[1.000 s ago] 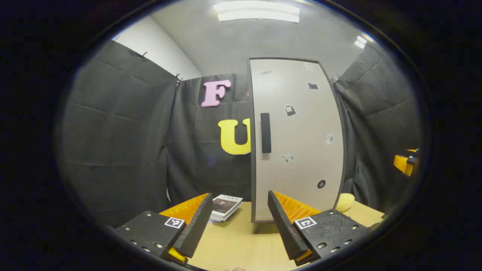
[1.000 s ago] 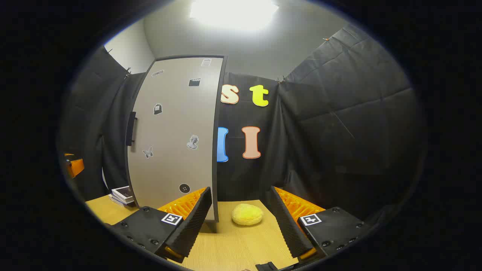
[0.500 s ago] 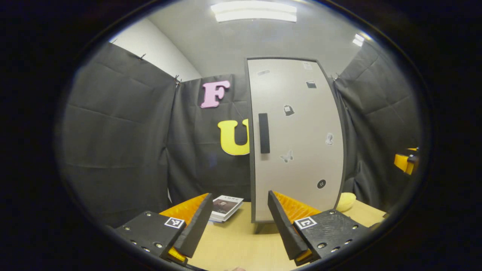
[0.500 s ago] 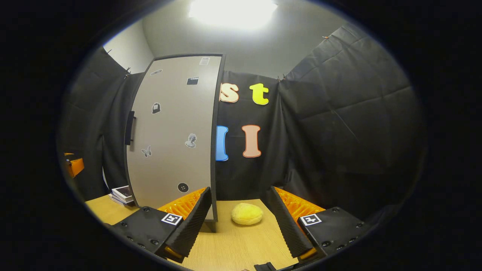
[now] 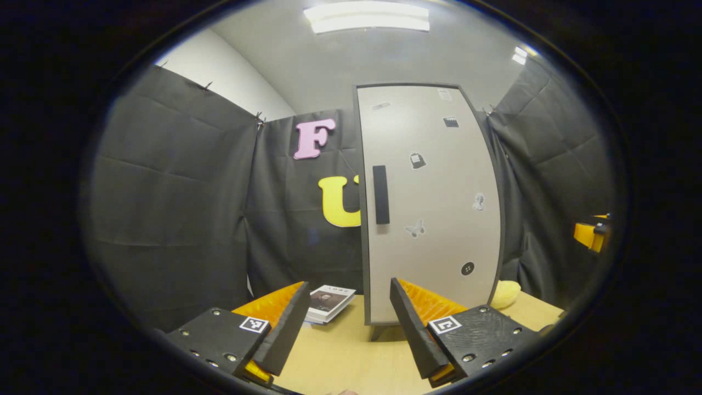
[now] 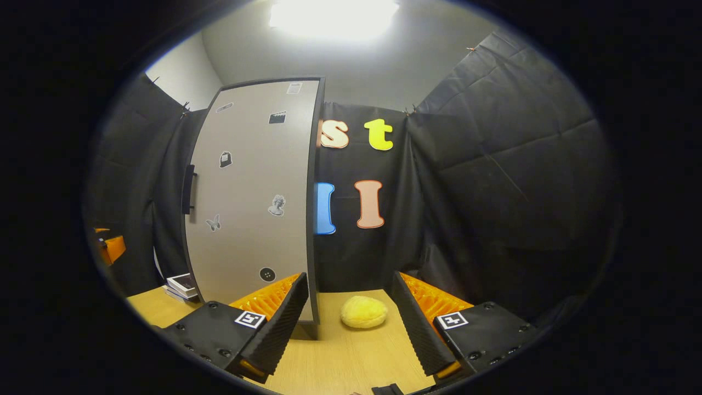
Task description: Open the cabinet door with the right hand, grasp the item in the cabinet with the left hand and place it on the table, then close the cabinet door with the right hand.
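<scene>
A tall pale grey cabinet door (image 5: pixel 433 203) with a dark vertical handle (image 5: pixel 380 195) and several stickers stands shut on the wooden table (image 5: pixel 340 351). In the right gripper view the same door (image 6: pixel 252 192) rises at the left, its handle (image 6: pixel 188 189) on its far edge. My left gripper (image 5: pixel 345 323) is open, low over the table in front of the cabinet, nothing between its fingers. My right gripper (image 6: pixel 348 323) is open too, off the cabinet's right side. Whatever is inside the cabinet is hidden.
A yellow soft lump (image 6: pixel 363 311) lies on the table right of the cabinet, also peeking out as a yellow lump (image 5: pixel 504 293) in the left gripper view. A small stack of books (image 5: pixel 329 302) lies left of the cabinet. Black cloth walls close the booth.
Both views have drifted slightly; the cabinet sits a little further left in the left gripper view. Door stays shut and both grippers stay open.
</scene>
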Motion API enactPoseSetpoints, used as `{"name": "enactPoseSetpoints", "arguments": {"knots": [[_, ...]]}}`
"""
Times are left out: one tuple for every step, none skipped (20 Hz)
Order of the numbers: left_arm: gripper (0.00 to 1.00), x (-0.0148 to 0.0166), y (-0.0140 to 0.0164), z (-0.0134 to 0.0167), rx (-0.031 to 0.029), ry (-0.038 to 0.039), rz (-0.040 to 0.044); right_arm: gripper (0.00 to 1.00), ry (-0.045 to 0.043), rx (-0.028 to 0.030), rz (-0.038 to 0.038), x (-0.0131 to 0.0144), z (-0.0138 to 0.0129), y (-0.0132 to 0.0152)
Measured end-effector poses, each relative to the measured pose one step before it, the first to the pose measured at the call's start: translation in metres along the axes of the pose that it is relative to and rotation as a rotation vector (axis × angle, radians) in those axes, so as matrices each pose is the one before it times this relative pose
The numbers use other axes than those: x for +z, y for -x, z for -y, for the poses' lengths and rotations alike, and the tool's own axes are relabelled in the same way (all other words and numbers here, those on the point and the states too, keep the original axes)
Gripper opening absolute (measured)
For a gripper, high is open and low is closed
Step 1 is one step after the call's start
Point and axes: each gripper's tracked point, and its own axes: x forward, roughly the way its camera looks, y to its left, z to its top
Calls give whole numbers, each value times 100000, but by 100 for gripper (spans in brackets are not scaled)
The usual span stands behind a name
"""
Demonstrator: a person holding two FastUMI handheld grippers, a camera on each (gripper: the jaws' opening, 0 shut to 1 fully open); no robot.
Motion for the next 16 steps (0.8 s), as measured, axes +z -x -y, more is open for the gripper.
{"name": "enactPoseSetpoints", "arguments": {"knots": [[90, -348, 50, -237, 1138, -614, -804, 97, -1024, 2408, -14, 143, -622, -337], [90, -387, -73, -338, 1253, -865, -741, 97, -921, 2287, 67, 235, -719, -419], [90, -71, 21, -506, 1200, -469, 161, 97, -458, 1549, 476, 303, -610, -366], [87, -136, -88, -479, 938, -123, 32, 97, -265, 1319, 571, 435, -826, -575], [90, -180, -125, -513, 291, 229, -164, 97, -422, 1258, 285, 537, -981, -582], [90, -295, -318, -502, -152, 368, -133, 98, -532, 1719, 617, 749, -1273, -534], [90, -176, -326, -682, -324, 402, -86, 97, -442, 1255, 1124, 887, -1306, -593], [90, -408, -339, -827, -95, -307, -1093, 96, -330, 957, 21, 864, -1354, -637], [90, -277, -270, -1168, 416, -487, -907, 98, -211, 1676, 204, 692, -1526, -669], [88, -29, -444, -1113, 374, -112, 307, 98, 315, 2031, 823, 1008, -1657, -673], [90, -42, -360, -1300, 568, 106, 132, 98, 656, 1227, 936, 941, -1419, -799], [87, -477, -201, -1268, 347, 76, -587, 98, 531, 500, 501, 712, -1191, -843], [87, -254, -198, -1292, 574, -56, -258, 97, 376, 1239, 360, 753, -1458, -774], [90, -235, -289, -1231, 766, -145, 98, 98, 29, 1042, 930, 722, -1496, -866], [90, -291, -261, -1307, 915, -292, -304, 97, 234, 1161, 1404, 790, -1368, -854], [90, -419, -162, -1161, 911, -160, -438, 97, 379, 703, 1619, 776, -1288, -917]]}}
